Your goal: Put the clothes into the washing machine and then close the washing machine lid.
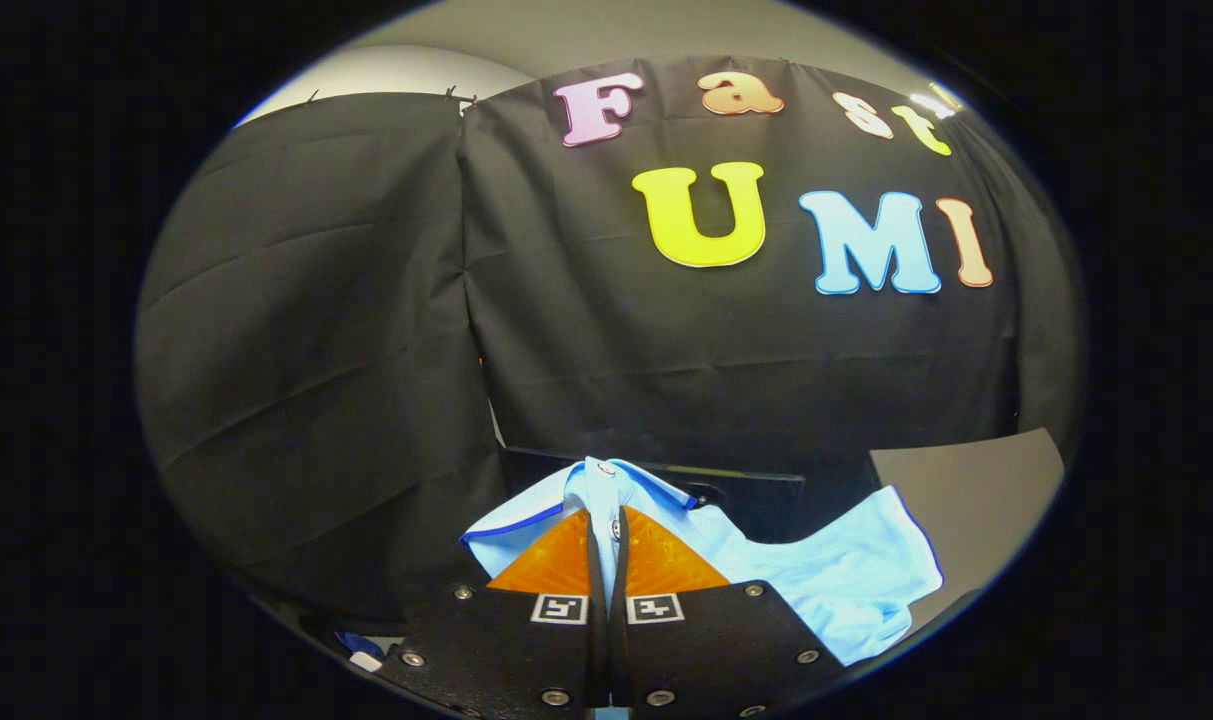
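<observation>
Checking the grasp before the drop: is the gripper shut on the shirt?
Shut: the gripper pinches the light blue shirt at its collar, fingers nearly together.

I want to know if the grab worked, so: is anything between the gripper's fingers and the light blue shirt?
Nothing visible is. The gripper is nearly closed, with a fold of the light blue shirt pinched between its fingers, near the collar. The rest of the shirt hangs beside and beyond them, in front of the black cloth wall.

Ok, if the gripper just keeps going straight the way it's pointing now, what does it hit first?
The gripper is shut on the light blue shirt, so that travels with it. Straight ahead, the first thing is probably the dark panel just beyond the fingertips, with the black cloth wall behind; depth is hard to judge.
</observation>
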Demonstrator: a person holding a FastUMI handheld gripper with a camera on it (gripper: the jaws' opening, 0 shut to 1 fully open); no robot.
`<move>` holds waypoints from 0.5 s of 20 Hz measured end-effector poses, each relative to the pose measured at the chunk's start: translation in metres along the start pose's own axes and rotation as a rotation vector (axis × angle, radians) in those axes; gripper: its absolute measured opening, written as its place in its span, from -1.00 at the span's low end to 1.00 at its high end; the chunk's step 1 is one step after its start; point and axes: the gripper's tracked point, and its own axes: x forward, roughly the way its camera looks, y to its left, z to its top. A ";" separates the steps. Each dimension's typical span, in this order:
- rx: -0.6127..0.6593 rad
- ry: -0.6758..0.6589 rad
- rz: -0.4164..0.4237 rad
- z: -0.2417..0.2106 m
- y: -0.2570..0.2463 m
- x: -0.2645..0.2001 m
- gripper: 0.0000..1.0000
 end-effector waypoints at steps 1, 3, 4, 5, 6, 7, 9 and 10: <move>0.000 0.001 -0.001 -0.003 0.006 0.003 -1.00; -0.008 0.011 -0.005 -0.013 0.012 0.011 -1.00; -0.010 0.016 -0.005 -0.018 0.014 0.016 -1.00; -0.004 0.019 -0.002 -0.026 0.017 0.020 -1.00; 0.006 0.025 0.000 -0.033 0.019 0.025 -1.00; 0.017 0.033 0.000 -0.040 0.021 0.030 -1.00; 0.031 0.055 -0.004 -0.058 0.024 0.041 -1.00; 0.032 0.070 -0.012 -0.067 0.025 0.047 -1.00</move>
